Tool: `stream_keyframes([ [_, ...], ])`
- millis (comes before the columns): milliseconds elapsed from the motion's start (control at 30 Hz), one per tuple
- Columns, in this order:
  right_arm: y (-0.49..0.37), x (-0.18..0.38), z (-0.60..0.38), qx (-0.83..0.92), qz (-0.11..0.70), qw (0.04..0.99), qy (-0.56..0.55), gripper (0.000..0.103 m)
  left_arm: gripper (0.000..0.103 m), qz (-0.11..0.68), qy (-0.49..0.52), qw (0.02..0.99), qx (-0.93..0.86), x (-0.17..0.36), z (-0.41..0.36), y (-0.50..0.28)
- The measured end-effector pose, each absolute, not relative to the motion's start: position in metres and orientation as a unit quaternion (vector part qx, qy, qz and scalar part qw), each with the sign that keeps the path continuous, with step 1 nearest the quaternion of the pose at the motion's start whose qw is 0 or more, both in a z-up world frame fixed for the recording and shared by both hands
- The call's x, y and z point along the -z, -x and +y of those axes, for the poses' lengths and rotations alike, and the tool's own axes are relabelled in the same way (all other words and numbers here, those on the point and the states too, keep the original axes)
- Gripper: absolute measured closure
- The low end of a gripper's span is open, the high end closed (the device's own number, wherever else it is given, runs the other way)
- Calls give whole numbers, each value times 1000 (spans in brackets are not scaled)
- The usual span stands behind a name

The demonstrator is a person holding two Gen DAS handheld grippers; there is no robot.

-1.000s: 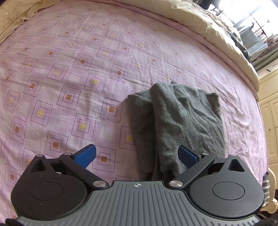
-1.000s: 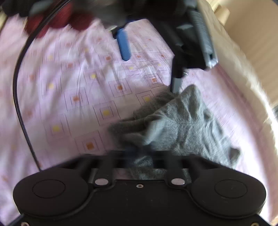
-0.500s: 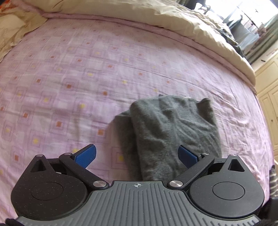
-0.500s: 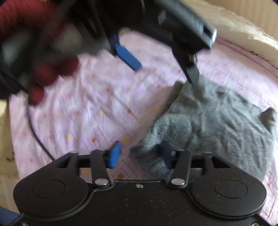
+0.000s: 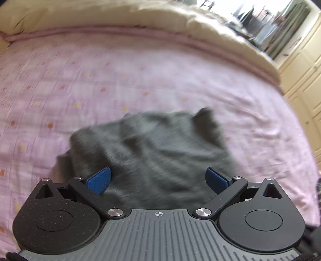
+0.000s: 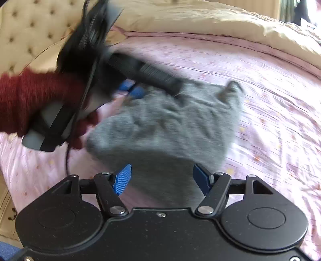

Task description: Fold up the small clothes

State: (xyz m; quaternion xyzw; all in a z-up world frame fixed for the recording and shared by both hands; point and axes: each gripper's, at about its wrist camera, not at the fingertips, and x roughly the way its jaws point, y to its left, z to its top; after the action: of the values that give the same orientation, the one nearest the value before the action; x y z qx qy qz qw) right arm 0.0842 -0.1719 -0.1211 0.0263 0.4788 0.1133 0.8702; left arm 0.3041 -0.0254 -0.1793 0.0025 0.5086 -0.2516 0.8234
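Note:
A folded grey knit garment (image 5: 156, 152) lies on the pink patterned bedsheet (image 5: 100, 80), blurred by motion. My left gripper (image 5: 158, 178) hovers open over its near edge, the blue pads (image 5: 99, 181) wide apart and holding nothing. In the right wrist view the same garment (image 6: 170, 124) lies flat in front of my right gripper (image 6: 162, 176), which is open and empty above the cloth's near end. There the left gripper (image 6: 131, 89) sits at the garment's far left corner, held by a hand in a dark red sleeve (image 6: 30, 96).
A cream duvet (image 5: 140, 18) is bunched along the far side of the bed. Cream cabinets (image 5: 305, 66) stand to the right. A tufted headboard (image 6: 30, 30) rises behind the left hand, and a black cable (image 6: 67, 156) hangs from the left gripper.
My right gripper was shut on a bunched corner of the garment; it has opened, let go and drawn back. The garment now lies flatter. My left gripper stayed open and shifted over it.

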Motion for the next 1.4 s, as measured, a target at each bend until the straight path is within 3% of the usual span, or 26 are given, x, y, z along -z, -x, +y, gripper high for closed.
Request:
stream_keyframes([
  [100,-90,119,-190,-97,473,875,-35,31,3,543,-11,814,208,208,4,-305],
  [467,-181,123,-233,-103,429,894,-80,31,0,532,18,826,185,210,43,-285],
  [733,-255,185,-234,-123,507,846,-111,31,0,533,23,825,188,210,38,-285],
  [833,-271,180,-236,-119,505,848,-107,30,0,536,29,823,185,209,39,-283],
  [1067,-240,141,-264,-70,437,881,-167,28,1,518,38,831,199,176,45,-288],
  [1267,-178,141,-278,-32,445,875,-190,27,2,513,74,829,209,167,40,-324],
  [1333,-161,143,-279,-24,453,869,-196,27,14,529,94,817,209,173,37,-335],
  [1367,-154,144,-280,-21,456,867,-201,27,33,539,101,810,208,177,37,-340],
  [1400,-146,145,-280,-17,459,864,-205,27,42,550,103,803,207,183,36,-342],
])
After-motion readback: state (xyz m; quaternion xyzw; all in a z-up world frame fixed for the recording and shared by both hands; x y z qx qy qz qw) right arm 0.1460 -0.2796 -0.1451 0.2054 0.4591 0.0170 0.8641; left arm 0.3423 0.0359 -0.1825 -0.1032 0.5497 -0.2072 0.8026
